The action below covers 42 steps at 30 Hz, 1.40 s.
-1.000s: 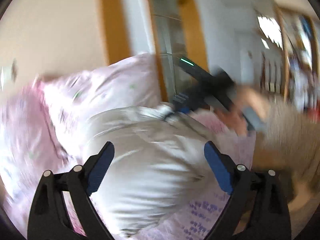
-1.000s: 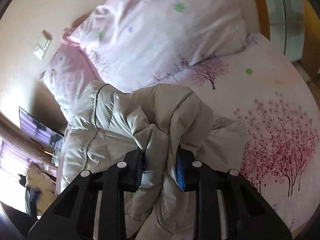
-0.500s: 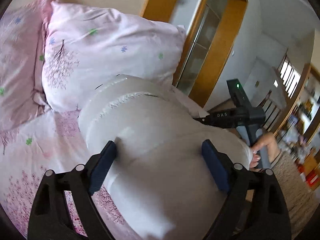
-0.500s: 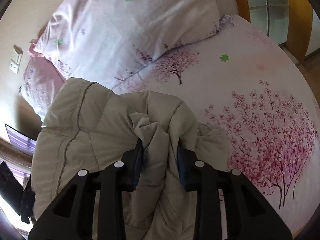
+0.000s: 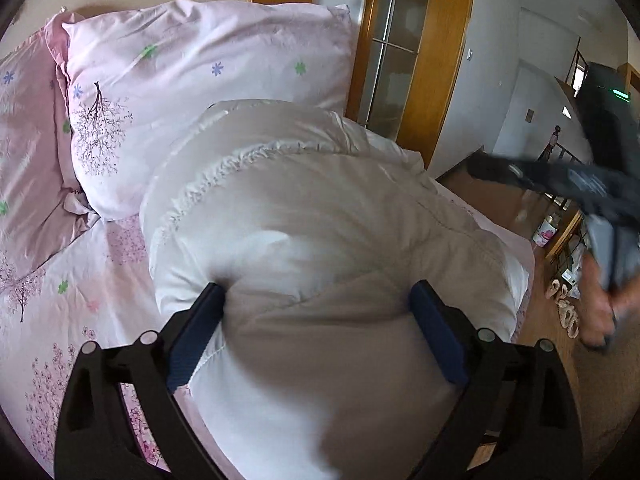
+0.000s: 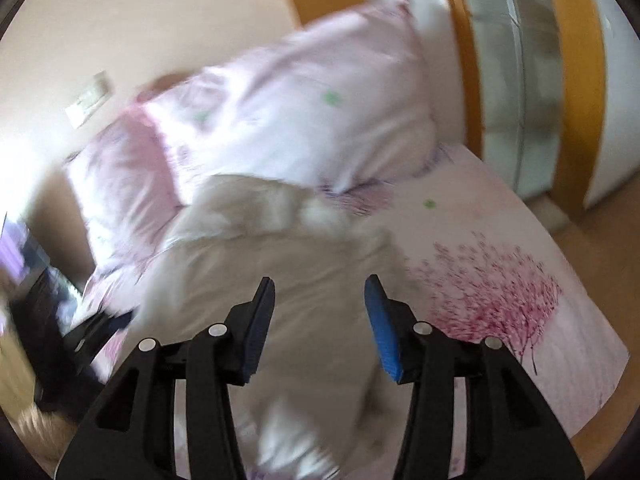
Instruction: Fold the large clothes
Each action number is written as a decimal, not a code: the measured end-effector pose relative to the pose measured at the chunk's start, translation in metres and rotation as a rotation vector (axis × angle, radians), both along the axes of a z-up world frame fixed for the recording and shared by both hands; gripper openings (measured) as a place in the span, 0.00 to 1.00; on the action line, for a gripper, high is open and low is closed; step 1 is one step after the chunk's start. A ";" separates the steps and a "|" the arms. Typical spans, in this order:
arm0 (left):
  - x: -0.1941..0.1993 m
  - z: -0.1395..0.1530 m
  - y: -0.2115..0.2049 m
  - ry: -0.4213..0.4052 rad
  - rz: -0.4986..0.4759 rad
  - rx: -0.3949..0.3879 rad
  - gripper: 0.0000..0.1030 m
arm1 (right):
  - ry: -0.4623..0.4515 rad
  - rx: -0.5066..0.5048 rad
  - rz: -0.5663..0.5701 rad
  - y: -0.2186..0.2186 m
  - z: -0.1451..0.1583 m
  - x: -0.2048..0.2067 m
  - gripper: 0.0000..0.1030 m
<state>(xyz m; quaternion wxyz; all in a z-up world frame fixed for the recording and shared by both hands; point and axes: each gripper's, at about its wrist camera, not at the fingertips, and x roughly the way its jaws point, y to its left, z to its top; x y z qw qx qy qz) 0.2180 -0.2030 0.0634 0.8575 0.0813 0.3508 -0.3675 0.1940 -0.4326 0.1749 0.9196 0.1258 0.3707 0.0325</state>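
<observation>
Puffer jacket [image 5: 320, 232], off-white quilted, bundled up on the bed [image 5: 80, 280], centre of the sheet, its far end against the white floral pillow [image 5: 200, 80] at 12 o'clock. Pink pillow [image 5: 28, 140] sits at 10 o'clock of the jacket.

Left gripper [image 5: 316, 300]: jaws spread wide and opening, both blue pads dug into the padded bulk, so it straddles and grips the jacket's near end.

Right gripper [image 6: 320, 304]: jaws opening, nothing pinched between the pads, jacket [image 6: 280, 280] lies below and behind them; released. The view is motion-blurred. In the left wrist view it shows at 3 o'clock, blurred, held by the person's hand [image 5: 600, 312] off the bed's edge.

Cherry-tree print on the sheet [image 6: 500, 300] at 3 o'clock of the jacket. Wood-framed glass door [image 5: 400, 60] beyond the pillow at 1 o'clock.
</observation>
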 end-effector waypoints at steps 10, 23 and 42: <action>-0.012 -0.015 -0.014 -0.047 -0.025 0.037 0.95 | 0.172 0.168 0.004 -0.016 -0.090 0.014 0.44; -0.013 -0.026 -0.020 -0.053 0.002 0.061 0.98 | 0.190 0.152 -0.025 -0.009 -0.085 0.018 0.45; -0.005 -0.025 -0.025 -0.004 0.014 0.037 0.98 | 0.345 0.085 0.006 -0.024 -0.098 0.110 0.56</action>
